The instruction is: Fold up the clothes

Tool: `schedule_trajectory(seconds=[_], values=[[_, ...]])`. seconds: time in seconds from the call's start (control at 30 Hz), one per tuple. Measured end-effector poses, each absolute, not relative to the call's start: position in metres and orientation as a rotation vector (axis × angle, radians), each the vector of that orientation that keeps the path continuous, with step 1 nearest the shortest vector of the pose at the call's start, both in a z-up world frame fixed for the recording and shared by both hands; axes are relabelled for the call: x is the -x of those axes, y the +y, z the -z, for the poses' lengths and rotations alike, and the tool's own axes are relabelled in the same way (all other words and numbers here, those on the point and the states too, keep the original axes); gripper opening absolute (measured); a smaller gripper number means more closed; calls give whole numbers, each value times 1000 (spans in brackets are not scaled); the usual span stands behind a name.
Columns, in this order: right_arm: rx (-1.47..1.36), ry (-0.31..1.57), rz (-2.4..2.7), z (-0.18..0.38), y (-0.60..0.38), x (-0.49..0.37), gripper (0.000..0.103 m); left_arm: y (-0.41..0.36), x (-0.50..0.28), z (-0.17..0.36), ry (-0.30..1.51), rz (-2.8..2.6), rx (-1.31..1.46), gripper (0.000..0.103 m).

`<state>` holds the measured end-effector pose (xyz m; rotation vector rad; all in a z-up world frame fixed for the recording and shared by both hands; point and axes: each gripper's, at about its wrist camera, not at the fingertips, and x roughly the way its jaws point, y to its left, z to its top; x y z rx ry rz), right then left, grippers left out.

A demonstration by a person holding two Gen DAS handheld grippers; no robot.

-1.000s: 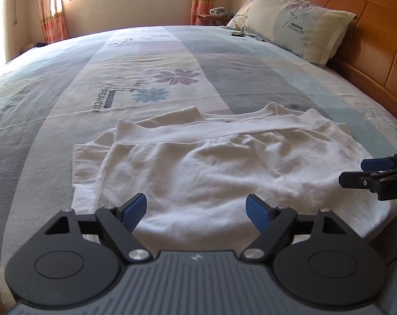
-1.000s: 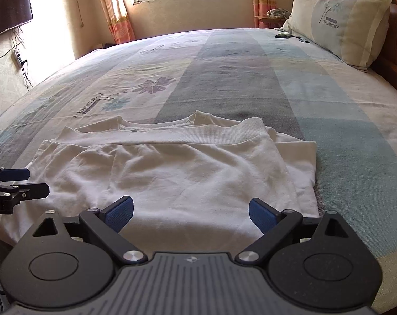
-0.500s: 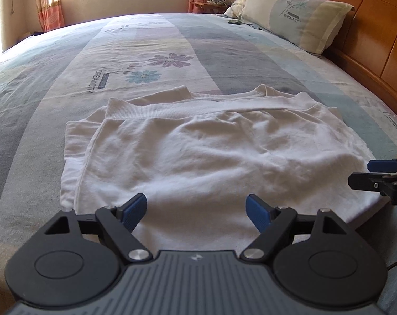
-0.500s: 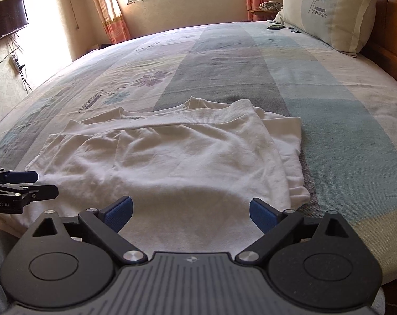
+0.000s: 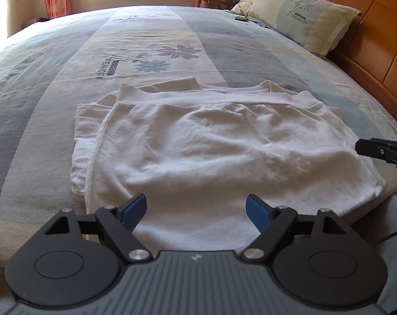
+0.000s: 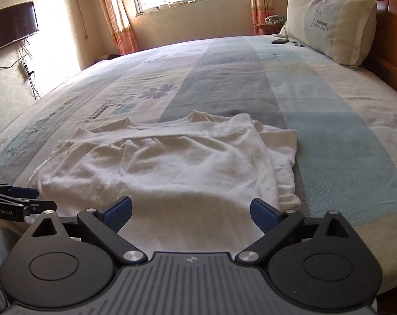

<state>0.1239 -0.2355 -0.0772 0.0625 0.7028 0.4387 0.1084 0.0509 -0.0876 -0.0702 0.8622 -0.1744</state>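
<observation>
1. The white shirt (image 5: 219, 147) lies flat on the bed (image 5: 33, 120), at the near edge, already folded at least once: a ribbed hem runs across its far side and more layers stick out beneath it on both flanks

2. Left side: an under-layer shows past the shirt's left edge, so the stack is not square there. The left tongs (image 5: 197, 208) hover over the near edge, wide apart with nothing between them, and bare bedspread beside the shirt gives that hand plenty of room

3. Middle: the top panel is rumpled but lies in one piece. My reading is that the task is partway along, with at least one more fold (likely side to side) and some smoothing left

4. Right side: the right tongs (image 6: 192, 210) also stand wide and empty, over the shirt's near right part. A second layer pokes out past the right edge here too

5. Edges: the shirt's near border sits close to the mattress edge, so a careless pull towards the person could drag it off. Far side is open bedspread; the pillow (image 6: 332, 21) and headboard (image 5: 377, 34) are well apart on the right
</observation>
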Motion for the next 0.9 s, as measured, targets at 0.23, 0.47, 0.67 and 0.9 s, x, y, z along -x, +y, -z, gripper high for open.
schedule_trajectory(seconds=[0.23, 0.47, 0.67, 0.9], values=[[-182, 757, -337, 101, -256, -157, 96, 62, -99, 81, 847, 164, 96, 83], [-249, 687, -379, 102, -302, -162, 100, 54, -110, 82, 849, 186, 109, 83], [-415, 772, -481, 122, -316, -184, 100, 38, -110, 84, 856, 220, 72, 83], [-474, 806, -441, 128, -337, -162, 29, 34, -117, 88, 874, 218, 55, 83]])
